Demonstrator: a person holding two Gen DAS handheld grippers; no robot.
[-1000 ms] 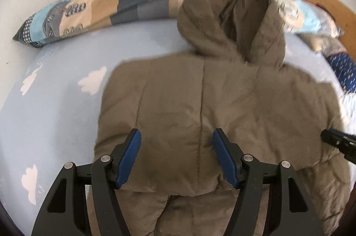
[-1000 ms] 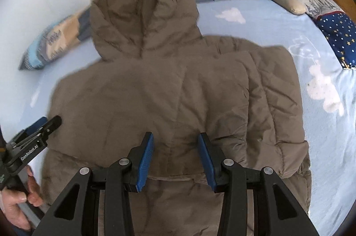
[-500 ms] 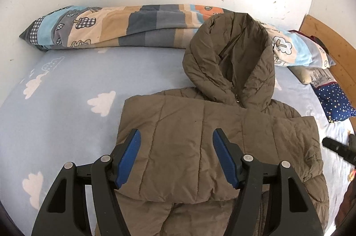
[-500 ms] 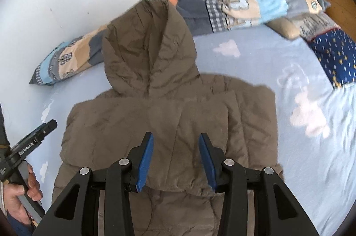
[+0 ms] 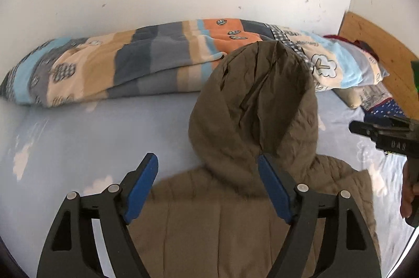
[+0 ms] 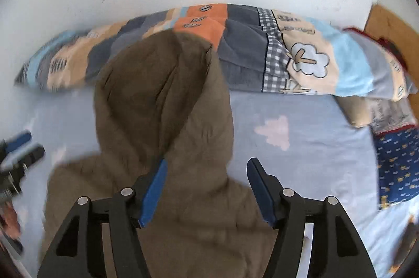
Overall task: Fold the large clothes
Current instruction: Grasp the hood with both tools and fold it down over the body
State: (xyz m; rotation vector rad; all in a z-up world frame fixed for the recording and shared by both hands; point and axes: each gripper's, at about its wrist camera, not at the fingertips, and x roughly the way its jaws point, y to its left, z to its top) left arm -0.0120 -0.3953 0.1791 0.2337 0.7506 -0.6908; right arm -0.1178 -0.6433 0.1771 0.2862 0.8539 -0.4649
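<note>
An olive-brown padded jacket lies flat on the light blue cloud-print sheet, its hood stretched toward the wall. My left gripper hovers over the collar and the hood's base. Its jaws are opening and nothing is between the blue pads. In the right wrist view the hood lies ahead of my right gripper, whose jaws are also opening above the fabric, gripping nothing. Each gripper shows in the other's view: the right gripper at the right edge, the left gripper blurred at the left edge.
A rolled patchwork quilt runs along the white wall behind the hood. Pillows and a navy patterned cushion are piled at the right by a wooden headboard. Bare sheet lies on both sides of the jacket.
Both grippers have lifted and moved from the jacket's folded body up toward the hood. Both pairs of jaws stand wider than before. The jacket lies as it did.
</note>
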